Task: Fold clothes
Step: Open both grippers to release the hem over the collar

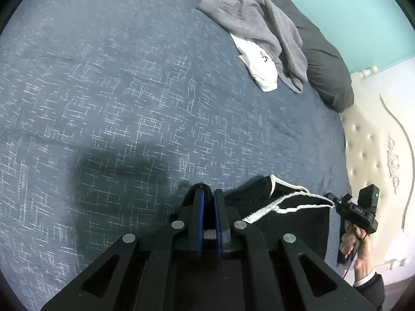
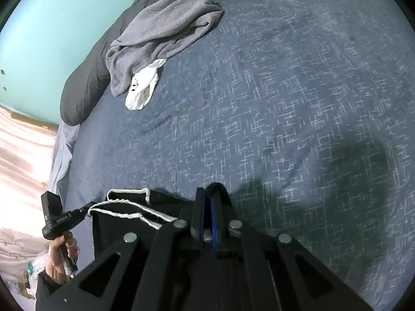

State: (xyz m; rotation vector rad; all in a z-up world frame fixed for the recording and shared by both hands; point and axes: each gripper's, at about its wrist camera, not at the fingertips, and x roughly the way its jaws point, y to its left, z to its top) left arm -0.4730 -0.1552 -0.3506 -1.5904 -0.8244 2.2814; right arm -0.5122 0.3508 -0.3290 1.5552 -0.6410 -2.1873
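Two grippers, left gripper and right gripper, are clamping a black garment stretched between them above the bed, folding barely begun, while a grey garment is waiting.

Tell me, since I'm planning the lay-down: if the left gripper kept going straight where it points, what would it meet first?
Probably the blue bedspread. The left gripper, shut on the black garment, aims down at bare cover; the grey towel lies far off to the right. Depth is hard to judge.
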